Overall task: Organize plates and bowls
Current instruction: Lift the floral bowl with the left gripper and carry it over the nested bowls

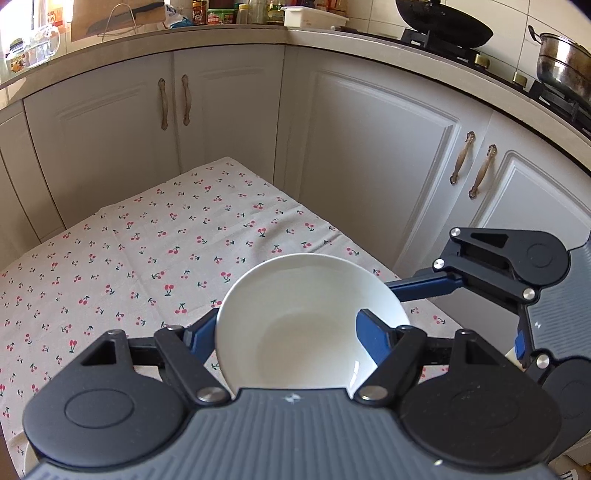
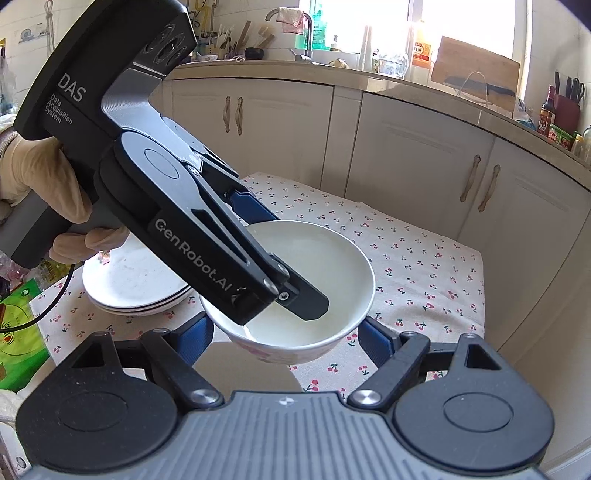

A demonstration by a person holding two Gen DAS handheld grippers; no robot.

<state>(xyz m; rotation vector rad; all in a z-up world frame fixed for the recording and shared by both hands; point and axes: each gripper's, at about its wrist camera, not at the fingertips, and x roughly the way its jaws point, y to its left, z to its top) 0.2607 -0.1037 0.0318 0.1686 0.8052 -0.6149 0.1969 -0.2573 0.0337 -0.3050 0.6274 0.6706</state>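
A white bowl (image 1: 306,321) with a pink flower print outside fills the middle of both views (image 2: 332,269). My left gripper (image 1: 286,332) is shut on the bowl's rim, one finger inside and one outside, and holds it above the cherry-print tablecloth (image 1: 147,251). My right gripper (image 2: 286,334) is open, its blue fingers on either side of the bowl just below it, not touching that I can see. A stack of white plates (image 2: 136,284) lies on the cloth to the left, partly hidden by the left gripper's body.
White cabinet doors (image 1: 369,155) stand close behind and to the right of the table. The counter above holds jars, a wok (image 1: 443,22) and a steel pot (image 1: 561,66). Green packaging (image 2: 18,332) sits beyond the table's left edge.
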